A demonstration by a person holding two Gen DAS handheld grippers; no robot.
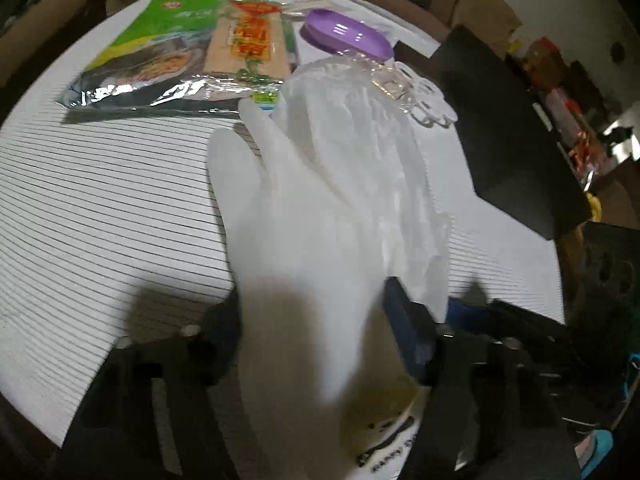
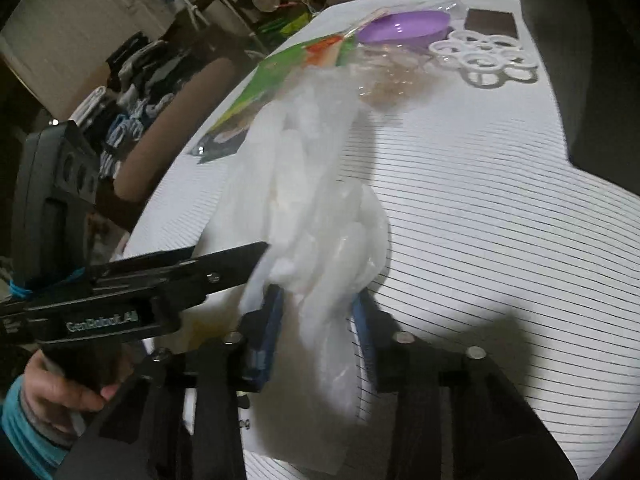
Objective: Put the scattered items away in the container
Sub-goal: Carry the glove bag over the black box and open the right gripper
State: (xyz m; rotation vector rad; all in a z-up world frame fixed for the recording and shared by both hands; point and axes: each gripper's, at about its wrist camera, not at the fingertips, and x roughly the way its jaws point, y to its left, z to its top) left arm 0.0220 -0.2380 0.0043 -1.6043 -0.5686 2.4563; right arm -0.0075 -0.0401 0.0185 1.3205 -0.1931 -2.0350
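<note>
While the white plastic glove [image 2: 320,216] is gripped at its cuff between the blue pads of the right tool [image 2: 316,328], its long axis runs away over the striped counter [image 2: 480,208]. The left tool [image 1: 320,344] is seen half open around it, its grip unclear. Beyond lie a snack packet [image 1: 184,60] and a purple dish [image 1: 348,36]; no container is identified.
</note>
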